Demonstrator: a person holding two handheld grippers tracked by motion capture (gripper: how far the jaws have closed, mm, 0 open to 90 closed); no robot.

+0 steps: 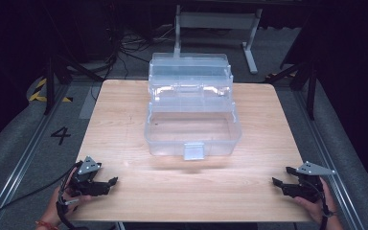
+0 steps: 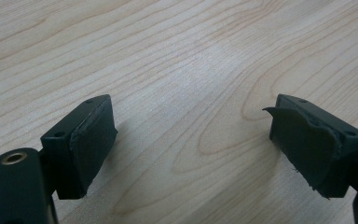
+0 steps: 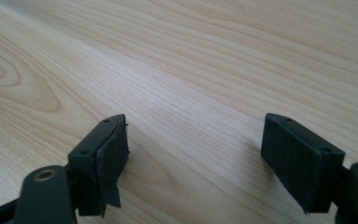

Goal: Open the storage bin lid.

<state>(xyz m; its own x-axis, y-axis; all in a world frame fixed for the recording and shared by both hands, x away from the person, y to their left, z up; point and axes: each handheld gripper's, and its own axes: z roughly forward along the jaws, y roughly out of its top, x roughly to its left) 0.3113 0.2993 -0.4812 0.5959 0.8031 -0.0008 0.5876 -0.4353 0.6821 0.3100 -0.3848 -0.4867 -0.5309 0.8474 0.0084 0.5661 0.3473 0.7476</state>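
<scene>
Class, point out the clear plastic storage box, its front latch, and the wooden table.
Clear plastic storage box point(image 1: 158, 136): high view, left wall.
Front latch point(image 1: 193, 151): high view, its middle.
Wooden table point(image 1: 120, 120): high view, bare top.

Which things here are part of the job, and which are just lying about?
Part of the job:
- clear box, lid open, on the table
- left hand-held gripper, open
- right hand-held gripper, open

Lying about:
- cables on the floor behind the table
- grey stand at the back
</scene>
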